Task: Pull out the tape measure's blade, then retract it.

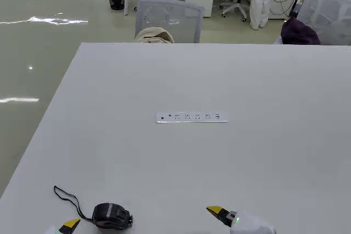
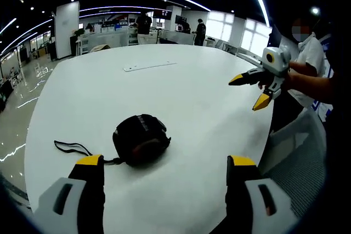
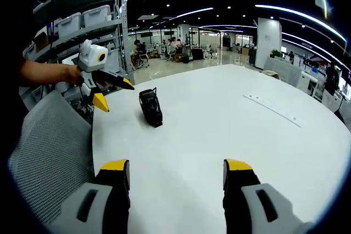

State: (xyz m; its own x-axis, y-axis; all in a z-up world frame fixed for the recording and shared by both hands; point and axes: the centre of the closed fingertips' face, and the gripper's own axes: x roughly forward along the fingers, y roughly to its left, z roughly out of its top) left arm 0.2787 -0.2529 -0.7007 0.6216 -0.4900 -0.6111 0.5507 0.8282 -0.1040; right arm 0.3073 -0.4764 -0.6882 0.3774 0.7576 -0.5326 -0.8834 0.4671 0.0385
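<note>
Currently the tape measure [image 1: 112,215] lies by the tabletop's [image 1: 219,80] near edge toward its left corner, just ahead of the left gripper [image 2: 165,161], whose jaws, like the right gripper's [image 3: 176,164], stand apart.

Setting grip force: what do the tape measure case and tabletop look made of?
The tape measure case looks black and matte, likely rubber-coated plastic: dull, no glare. The tabletop looks like smooth white laminate or painted board, satin: only soft reflections. Neither certain.
</note>
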